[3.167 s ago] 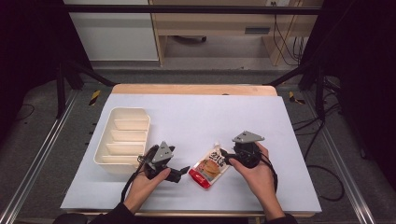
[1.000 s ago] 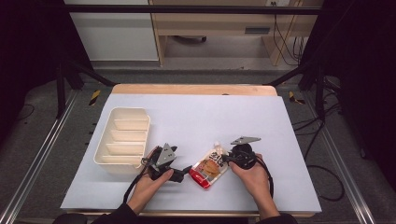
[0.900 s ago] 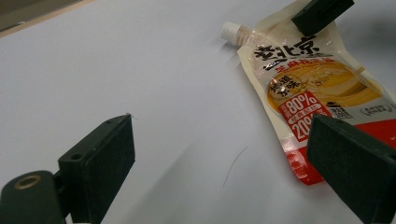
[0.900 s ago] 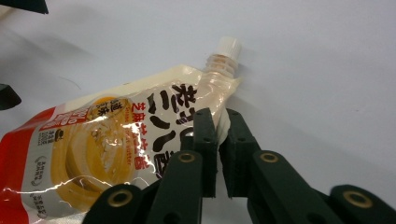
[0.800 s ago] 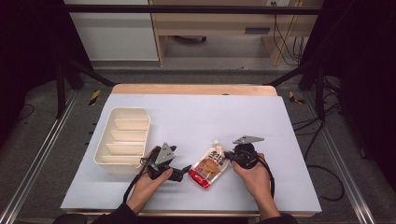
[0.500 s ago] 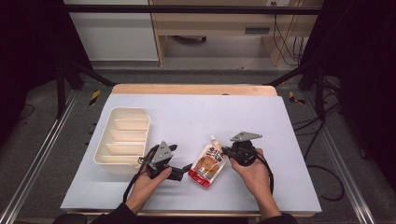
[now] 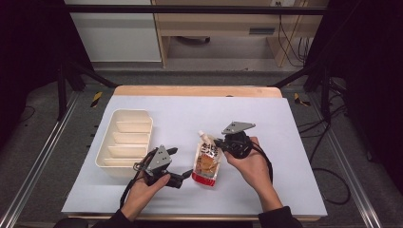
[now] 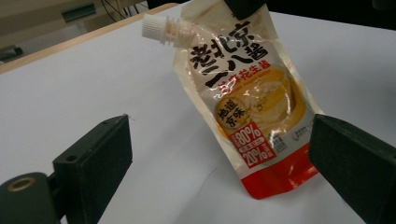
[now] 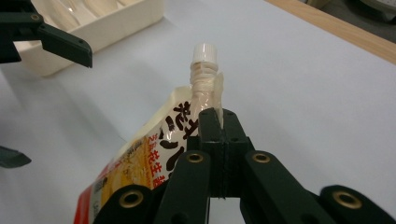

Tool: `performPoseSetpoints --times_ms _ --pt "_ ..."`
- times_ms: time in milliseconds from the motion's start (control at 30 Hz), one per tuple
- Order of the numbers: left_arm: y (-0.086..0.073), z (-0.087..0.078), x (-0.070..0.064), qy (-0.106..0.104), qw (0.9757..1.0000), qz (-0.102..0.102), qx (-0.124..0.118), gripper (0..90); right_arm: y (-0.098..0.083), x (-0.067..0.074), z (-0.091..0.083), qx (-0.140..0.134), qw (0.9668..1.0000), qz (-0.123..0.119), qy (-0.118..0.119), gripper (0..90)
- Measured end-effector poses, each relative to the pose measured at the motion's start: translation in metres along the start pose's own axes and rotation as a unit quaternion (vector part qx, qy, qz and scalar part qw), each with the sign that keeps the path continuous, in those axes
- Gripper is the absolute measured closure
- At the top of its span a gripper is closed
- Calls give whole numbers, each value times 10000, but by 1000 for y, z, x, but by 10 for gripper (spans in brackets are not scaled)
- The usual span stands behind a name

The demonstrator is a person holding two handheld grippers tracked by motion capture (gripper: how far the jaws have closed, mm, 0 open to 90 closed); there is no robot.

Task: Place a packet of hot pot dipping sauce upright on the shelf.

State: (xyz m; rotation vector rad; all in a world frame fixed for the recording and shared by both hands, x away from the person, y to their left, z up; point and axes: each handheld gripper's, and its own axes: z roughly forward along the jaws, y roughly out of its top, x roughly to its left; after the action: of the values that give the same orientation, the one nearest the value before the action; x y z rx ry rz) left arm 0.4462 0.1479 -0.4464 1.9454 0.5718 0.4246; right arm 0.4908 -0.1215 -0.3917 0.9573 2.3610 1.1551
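Pinching spouted sauce pouch (image 9: 140,158) top edge: right gripper (image 9: 215,122); left gripper (image 8: 219,154) spread, waiting; divided tray (image 7: 124,138) unfilled, placement apparently pending.

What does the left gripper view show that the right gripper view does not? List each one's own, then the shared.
Left gripper view: the pouch's printed front with its red bottom edge, between the left gripper's wide-open jaws.
Right gripper view: the right gripper shut on the pouch's top edge beside the spout, and the cream tray behind.
Both: the pouch, its white cap and the white table.
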Motion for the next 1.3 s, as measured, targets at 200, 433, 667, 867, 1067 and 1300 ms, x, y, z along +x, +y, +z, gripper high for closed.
performPoseSetpoints --times_ms 200,433,667,867,1067,1300 --pt "5 -5 -1 -28 10000 30 -37 50 17 4 -2 -63 9995 -294 110 900" --pt "25 -5 6 152 9999 -9 30 53 27 9 -6 -132 9984 -537 93 900" --pt "41 -18 19 211 9992 197 268 54 29 16 -10 -206 9971 -699 204 900" --pt "53 -24 25 195 9979 427 442 65 30 28 -13 -317 9951 -860 358 900" --pt "63 -26 28 40 9960 659 602 77 30 32 -16 -336 9939 -963 424 900" --pt "71 -24 26 -175 9908 1012 880 83 32 42 -19 -328 9909 -1188 537 900"
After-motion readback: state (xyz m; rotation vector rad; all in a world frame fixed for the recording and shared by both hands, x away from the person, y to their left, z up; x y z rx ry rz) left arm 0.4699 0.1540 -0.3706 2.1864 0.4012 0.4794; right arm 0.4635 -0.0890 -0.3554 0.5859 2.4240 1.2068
